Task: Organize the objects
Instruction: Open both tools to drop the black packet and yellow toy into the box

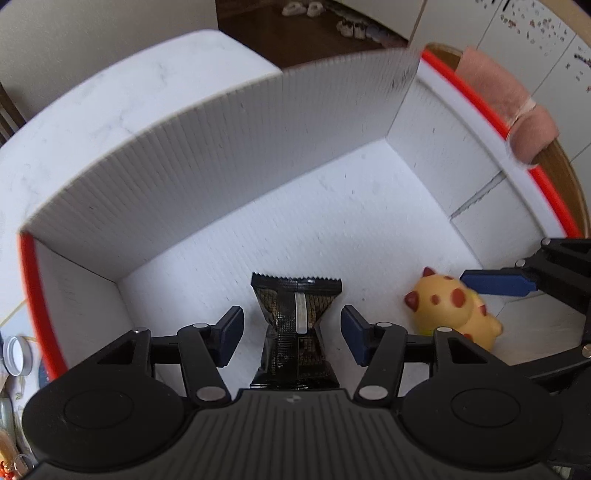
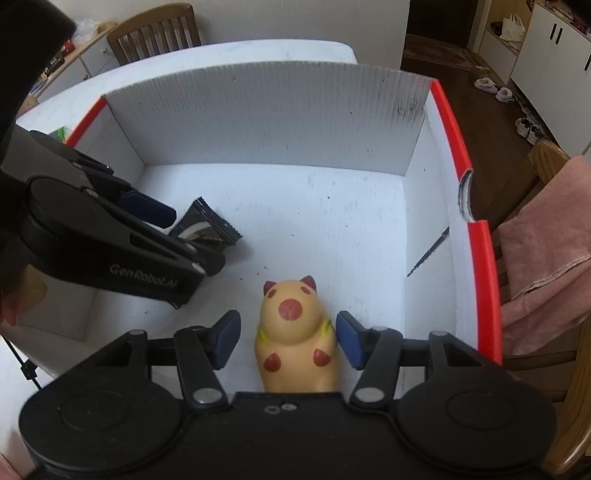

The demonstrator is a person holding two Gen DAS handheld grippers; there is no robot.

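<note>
A white corrugated box with red rims (image 1: 207, 173) (image 2: 266, 114) sits on a white table. A black snack packet (image 1: 295, 325) lies on the box floor between the open fingers of my left gripper (image 1: 292, 334); the pads stand apart from it. It also shows in the right wrist view (image 2: 207, 229). A yellow toy pig with red spots (image 2: 295, 332) lies on the box floor between the open fingers of my right gripper (image 2: 287, 338), with gaps on both sides. The pig (image 1: 454, 310) and the right gripper's blue finger (image 1: 498, 282) show in the left wrist view.
A wooden chair with a pink towel (image 2: 543, 251) stands right of the box. Another chair (image 2: 155, 33) stands behind the table. A white lid (image 1: 16, 356) and small items lie left of the box. Shoes (image 2: 495, 88) lie on the dark floor.
</note>
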